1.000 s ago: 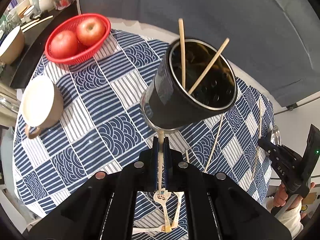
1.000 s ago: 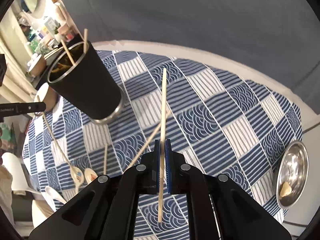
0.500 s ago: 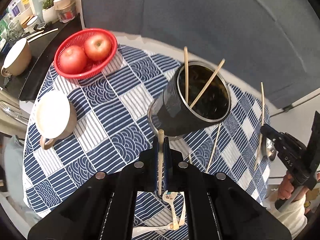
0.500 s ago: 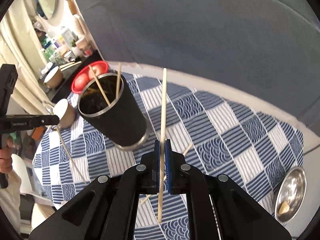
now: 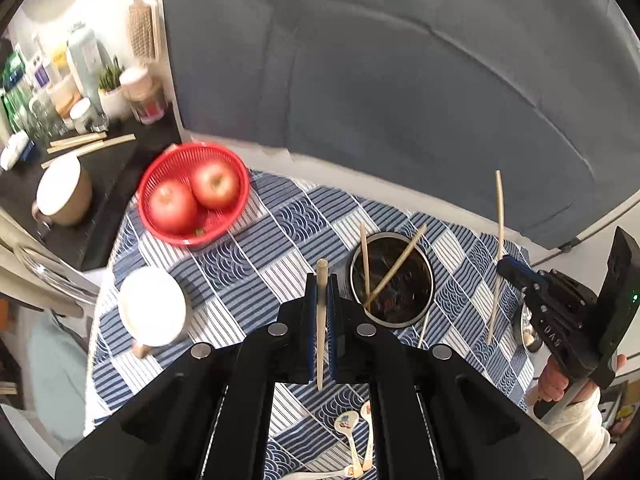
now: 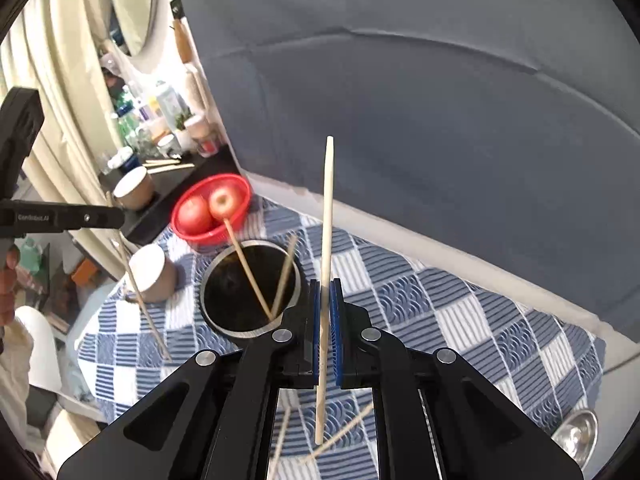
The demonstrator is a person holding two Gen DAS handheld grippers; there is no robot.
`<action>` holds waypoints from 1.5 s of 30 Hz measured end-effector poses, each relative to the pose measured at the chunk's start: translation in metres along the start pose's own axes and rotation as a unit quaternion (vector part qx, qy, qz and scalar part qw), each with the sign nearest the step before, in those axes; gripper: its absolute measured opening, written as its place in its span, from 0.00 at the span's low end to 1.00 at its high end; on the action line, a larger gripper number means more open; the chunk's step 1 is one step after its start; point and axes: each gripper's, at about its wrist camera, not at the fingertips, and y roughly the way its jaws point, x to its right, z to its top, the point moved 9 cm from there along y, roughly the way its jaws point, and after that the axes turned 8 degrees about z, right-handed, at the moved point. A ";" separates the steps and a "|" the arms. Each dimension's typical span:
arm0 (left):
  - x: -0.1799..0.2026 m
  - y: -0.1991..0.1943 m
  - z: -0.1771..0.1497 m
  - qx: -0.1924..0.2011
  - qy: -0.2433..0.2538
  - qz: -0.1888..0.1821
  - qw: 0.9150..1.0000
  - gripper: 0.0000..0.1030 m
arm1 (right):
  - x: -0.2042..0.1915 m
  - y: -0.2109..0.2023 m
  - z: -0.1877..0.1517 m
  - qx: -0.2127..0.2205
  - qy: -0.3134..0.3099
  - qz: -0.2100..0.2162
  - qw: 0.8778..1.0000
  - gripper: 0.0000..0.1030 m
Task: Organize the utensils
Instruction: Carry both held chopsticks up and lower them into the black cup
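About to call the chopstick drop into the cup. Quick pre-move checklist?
1. Left gripper shut on its chopstick: ok.
2. Right gripper shut on its chopstick: ok.
3. Cup upright with mouth open: ok; two chopsticks already lean inside, with room beside them.
4. Either held stick over the cup mouth: not ok; both look beside the rim.
5. Grippers apart from each other: ok; they flank the cup.
6. Utensils left on the cloth: not ok; spoons and loose chopsticks remain.
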 end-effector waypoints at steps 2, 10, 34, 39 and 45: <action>0.004 -0.007 0.010 0.006 0.009 0.004 1.000 0.05 | -0.003 0.004 0.007 0.004 -0.003 -0.003 1.000 0.05; 0.017 -0.023 0.038 0.023 0.035 0.021 0.999 0.05 | -0.014 0.026 0.029 0.010 -0.013 0.006 1.000 0.05; 0.072 -0.015 0.084 0.028 0.092 -0.068 0.993 0.05 | -0.002 0.071 0.046 0.074 0.127 0.013 0.989 0.05; 0.082 0.009 0.073 0.007 0.108 -0.076 0.991 0.05 | -0.005 0.080 0.038 0.069 0.124 -0.006 0.990 0.05; 0.086 0.030 0.054 -0.015 0.118 -0.083 0.989 0.05 | -0.012 0.084 0.017 0.053 0.108 -0.012 0.993 0.05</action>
